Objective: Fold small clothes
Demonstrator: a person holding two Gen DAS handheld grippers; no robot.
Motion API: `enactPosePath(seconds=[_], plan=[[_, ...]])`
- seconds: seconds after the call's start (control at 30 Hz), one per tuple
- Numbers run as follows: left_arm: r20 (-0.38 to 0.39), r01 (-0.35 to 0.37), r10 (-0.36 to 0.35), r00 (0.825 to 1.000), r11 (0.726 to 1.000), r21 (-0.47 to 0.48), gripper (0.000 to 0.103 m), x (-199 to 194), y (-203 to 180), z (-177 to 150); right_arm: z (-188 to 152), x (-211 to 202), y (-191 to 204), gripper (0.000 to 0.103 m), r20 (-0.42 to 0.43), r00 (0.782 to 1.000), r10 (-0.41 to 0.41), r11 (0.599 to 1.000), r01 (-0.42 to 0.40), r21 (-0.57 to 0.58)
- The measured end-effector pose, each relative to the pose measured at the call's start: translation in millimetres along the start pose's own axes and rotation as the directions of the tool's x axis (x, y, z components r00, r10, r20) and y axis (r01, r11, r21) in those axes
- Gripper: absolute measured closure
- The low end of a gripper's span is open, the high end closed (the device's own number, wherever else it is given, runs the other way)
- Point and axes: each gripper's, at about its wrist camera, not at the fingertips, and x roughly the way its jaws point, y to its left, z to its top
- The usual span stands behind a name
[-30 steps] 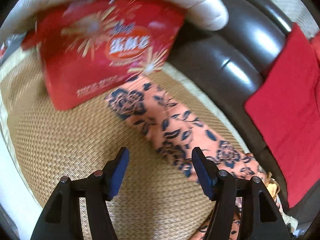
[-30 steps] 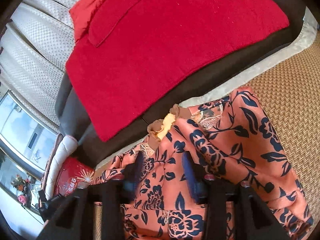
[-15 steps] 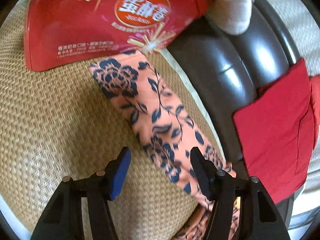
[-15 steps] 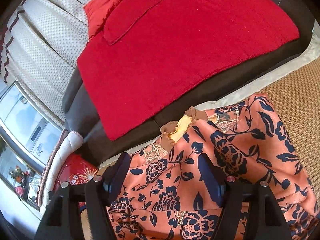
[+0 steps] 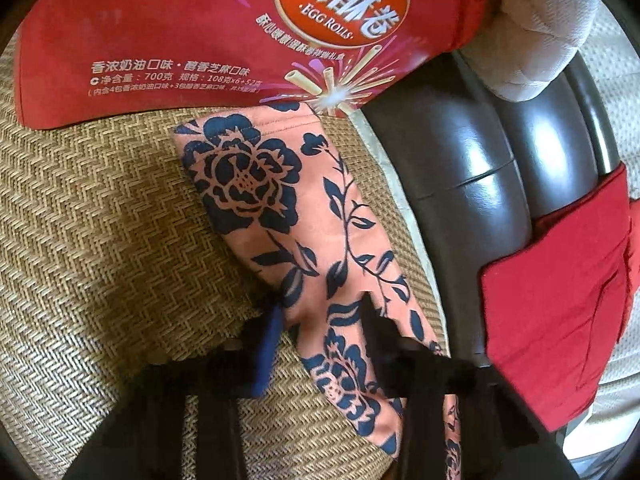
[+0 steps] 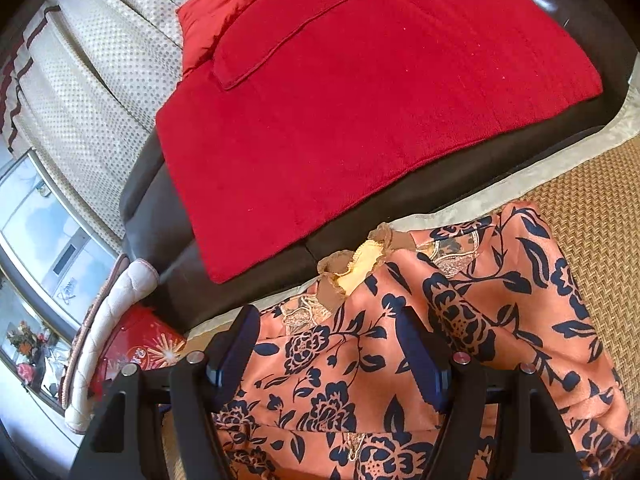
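Observation:
An orange garment with a dark blue flower print lies on a woven straw mat. In the left wrist view its long sleeve (image 5: 280,200) runs from the cuff near the red box down to my left gripper (image 5: 320,312), which is low over the sleeve, its jaws narrowed around the cloth. In the right wrist view the body of the garment (image 6: 460,320) is bunched, with a tan ruffled collar (image 6: 360,260) toward the sofa back. My right gripper (image 6: 328,344) is open, jaws wide, just above the chest cloth.
A red egg-roll gift box (image 5: 240,32) lies beyond the cuff, also in the right wrist view (image 6: 136,356). A dark leather sofa back (image 5: 480,160) borders the straw mat (image 5: 100,220). A red towel (image 6: 360,100) hangs over it. A white quilted cushion (image 5: 540,40) sits behind.
My left gripper moved forward along the sleeve toward the cuff and its jaws narrowed around it. My right gripper opened wide from a narrower gap and drew back slightly from the collar.

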Motion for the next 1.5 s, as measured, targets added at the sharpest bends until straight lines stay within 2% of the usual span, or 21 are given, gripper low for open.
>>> enactPosePath(seconds=[0.1,0.2,0.33,0.43,0.57,0.67,0.7,0.83,0.87,0.93,1.0,1.03,1.07,1.13,1.17,1.2,1.23,1.27,1.3,1.4,1.5], plan=[[0.011,-0.032,0.031,0.999,0.999,0.009,0.094,8,-1,2,2,3,-1,0.029,0.003,1.0,-0.012,1.0,0.012,-0.005],[0.034,-0.038,0.038,0.999,0.999,0.017,0.097,7,-5,5,4,3,-3,0.03,0.012,1.0,-0.021,1.0,0.021,-0.01],[0.117,-0.031,0.017,0.993,0.993,0.118,0.098,-18,-36,0,9,-1,-6,0.03,0.032,0.999,-0.028,1.0,0.028,-0.008],[0.181,-0.013,-0.035,0.983,0.966,0.257,0.098,-45,-79,-16,10,-7,-9,0.03,0.051,0.998,-0.032,0.999,0.032,0.003],[0.223,0.024,-0.136,0.965,0.895,0.446,0.098,-80,-139,-54,13,-20,-16,0.03,0.081,0.996,-0.03,0.999,0.027,0.026],[0.198,0.059,-0.227,0.954,0.785,0.616,0.098,-100,-193,-111,17,-35,-24,0.03,0.111,0.993,-0.028,0.999,0.023,0.046],[0.185,0.068,-0.242,0.952,0.761,0.646,0.098,-102,-203,-123,18,-39,-26,0.03,0.12,0.992,-0.029,0.998,0.023,0.054],[0.019,0.153,-0.3,0.954,0.54,0.828,0.098,-90,-268,-228,23,-58,-46,0.03,0.153,0.988,-0.035,0.993,0.017,0.117],[-0.026,0.176,-0.292,0.956,0.499,0.849,0.098,-85,-276,-244,25,-63,-53,0.03,0.164,0.986,-0.037,0.991,0.015,0.134],[-0.17,0.243,-0.222,0.96,0.361,0.9,0.097,-59,-294,-304,29,-72,-62,0.03,0.184,0.982,-0.048,0.988,0.02,0.152],[-0.273,0.301,-0.137,0.952,0.273,0.914,0.096,-39,-300,-342,33,-80,-76,0.03,0.194,0.98,-0.053,0.982,0.016,0.188],[-0.302,0.315,-0.091,0.949,0.247,0.916,0.096,-31,-299,-356,34,-82,-81,0.03,0.19,0.981,-0.05,0.979,0.011,0.206],[-0.304,0.314,-0.079,0.949,0.248,0.916,0.095,-29,-296,-357,36,-83,-88,0.029,0.179,0.983,-0.045,0.972,0.002,0.233],[-0.292,0.309,-0.099,0.951,0.286,0.907,0.082,-34,-291,-341,38,-81,-97,0.029,0.149,0.989,-0.026,0.962,-0.015,0.271],[-0.269,0.295,-0.123,0.955,0.33,0.896,0.064,-39,-285,-324,39,-80,-100,0.029,0.137,0.99,-0.016,0.96,-0.024,0.28],[-0.249,0.283,-0.139,0.958,0.357,0.89,0.048,-44,-280,-318,39,-77,-100,0.029,0.124,0.992,-0.01,0.959,-0.026,0.283],[-0.194,0.247,-0.165,0.967,0.419,0.874,0.045,-50,-272,-295,39,-74,-99,0.029,0.104,0.995,-0.003,0.96,-0.026,0.28],[-0.169,0.229,-0.171,0.971,0.445,0.866,0.044,-53,-266,-286,39,-71,-97,0.029,0.082,0.997,0.004,0.962,-0.026,0.272],[-0.129,0.194,-0.165,0.978,0.488,0.851,0.044,-53,-258,-269,39,-67,-95,0.029,0.062,0.998,0.01,0.965,-0.026,0.263],[-0.07,0.108,-0.088,0.994,0.57,0.814,0.044,-39,-240,-241,32,-54,-79,0.029,0.001,1.0,0.028,0.975,-0.027,0.22],[-0.044,0.028,0.009,0.999,0.651,0.758,0.045,-24,-216,-213,26,-39,-47,0.029,-0.075,0.996,0.039,0.996,-0.033,0.082]])
